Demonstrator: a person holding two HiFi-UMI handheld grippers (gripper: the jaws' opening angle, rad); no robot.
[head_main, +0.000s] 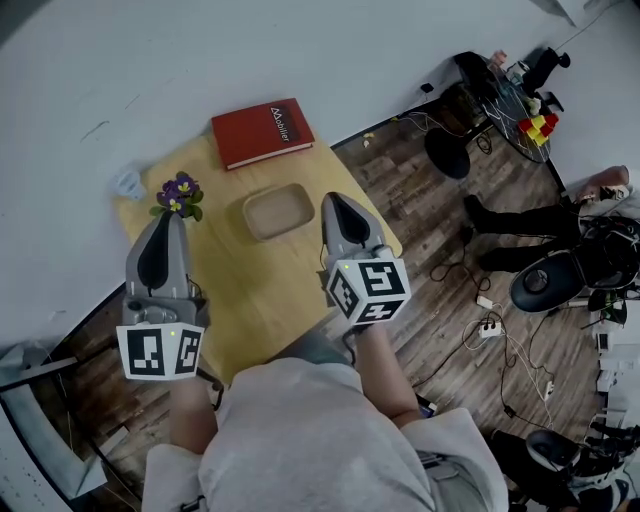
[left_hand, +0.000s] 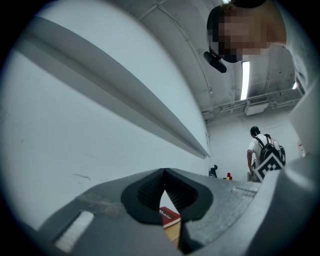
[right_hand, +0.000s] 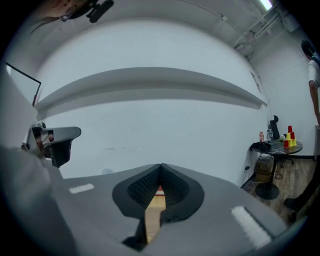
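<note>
My left gripper (head_main: 170, 222) hovers over the left side of a small wooden table (head_main: 260, 300), shut with nothing in it, its tip close to a little pot of purple flowers (head_main: 177, 194). My right gripper (head_main: 334, 203) is held over the table's right side, also shut and empty, just right of a shallow wooden tray (head_main: 277, 211). A red book (head_main: 262, 132) lies at the far edge. In the left gripper view the closed tips (left_hand: 164, 172) meet, with the red book (left_hand: 169, 218) below. In the right gripper view the closed tips (right_hand: 160, 167) show table wood beneath.
A white wall (head_main: 150, 70) runs behind the table. A small pale object (head_main: 128, 182) lies at the table's far left corner. Cables and a power strip (head_main: 490, 326) cover the wooden floor to the right, by chairs and a round table with stacked cups (head_main: 538, 127). A person with a backpack (left_hand: 265, 150) stands far off.
</note>
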